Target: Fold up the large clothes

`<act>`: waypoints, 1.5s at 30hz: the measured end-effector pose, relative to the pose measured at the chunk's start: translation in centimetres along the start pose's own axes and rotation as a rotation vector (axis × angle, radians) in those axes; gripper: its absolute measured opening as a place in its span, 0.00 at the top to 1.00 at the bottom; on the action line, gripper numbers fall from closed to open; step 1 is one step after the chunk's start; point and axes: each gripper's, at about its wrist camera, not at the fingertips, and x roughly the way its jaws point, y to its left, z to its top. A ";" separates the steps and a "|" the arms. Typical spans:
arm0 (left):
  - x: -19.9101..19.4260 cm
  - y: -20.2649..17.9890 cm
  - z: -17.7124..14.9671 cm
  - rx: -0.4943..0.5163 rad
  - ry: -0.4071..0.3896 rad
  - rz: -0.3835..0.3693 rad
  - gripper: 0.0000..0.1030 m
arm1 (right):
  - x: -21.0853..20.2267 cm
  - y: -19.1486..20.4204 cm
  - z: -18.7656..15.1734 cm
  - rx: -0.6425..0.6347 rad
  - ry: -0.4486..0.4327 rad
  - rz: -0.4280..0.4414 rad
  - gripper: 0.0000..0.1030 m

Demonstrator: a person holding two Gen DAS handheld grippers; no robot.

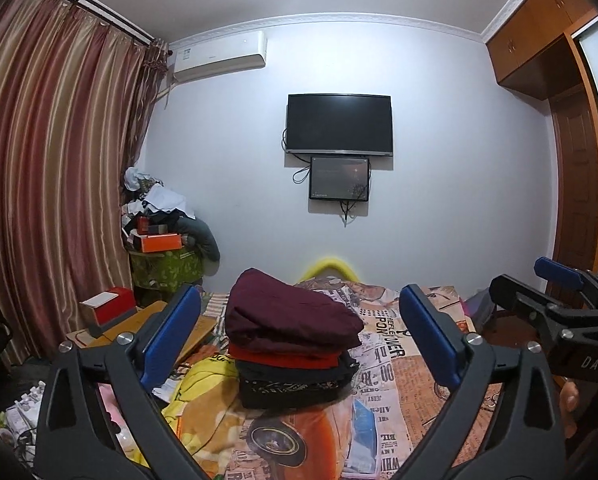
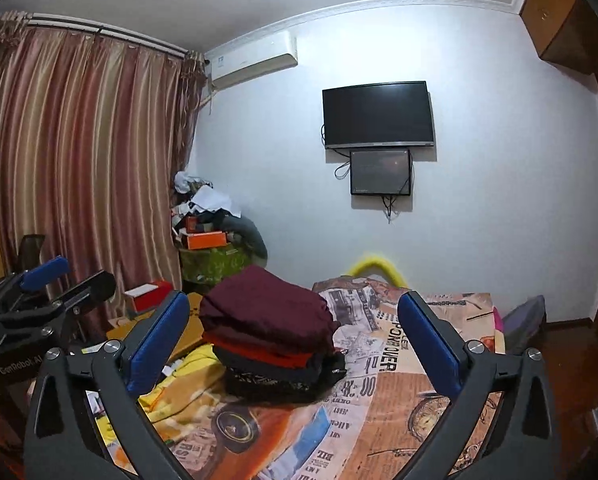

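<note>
Both tongs, left (image 1: 299, 340) and right (image 2: 293, 342), gape empty before a stack of folded clothes (image 1: 291, 344) near the bed's (image 1: 419, 392) left edge; a yellow garment (image 1: 203, 392) crowds beside it.

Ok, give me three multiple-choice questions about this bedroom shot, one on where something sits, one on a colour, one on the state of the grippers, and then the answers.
1. Where does the stack of folded clothes sit?
A. on the printed bedspread
B. on the floor by the curtain
C. inside the wardrobe

2. What colour is the top garment of the stack?
A. yellow
B. dark maroon
C. white

3. How do the left gripper and right gripper stand?
A. both shut on cloth
B. left shut, right open
C. both open, holding nothing

Answers:
1. A, the stack rests on the newspaper-print cover of the bed.
2. B, the maroon piece lies over a red one and darker ones.
3. C, in each wrist view the blue pads stand wide apart with no cloth pinched.
</note>
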 end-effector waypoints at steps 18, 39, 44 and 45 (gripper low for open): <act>0.0 -0.3 -0.7 0.001 0.014 -0.018 0.01 | -1.0 -0.5 -0.8 0.028 0.025 -0.002 0.00; 0.6 -0.3 -0.9 -0.014 0.028 -0.009 0.01 | -1.1 -0.5 -0.4 0.029 0.038 0.001 0.00; 0.6 -0.3 -1.0 -0.013 0.031 -0.009 0.01 | -1.1 -0.5 -0.4 0.027 0.042 0.006 0.00; 0.6 -0.2 -1.0 -0.013 0.032 -0.009 0.01 | -1.1 -0.5 -0.4 0.026 0.042 0.007 0.00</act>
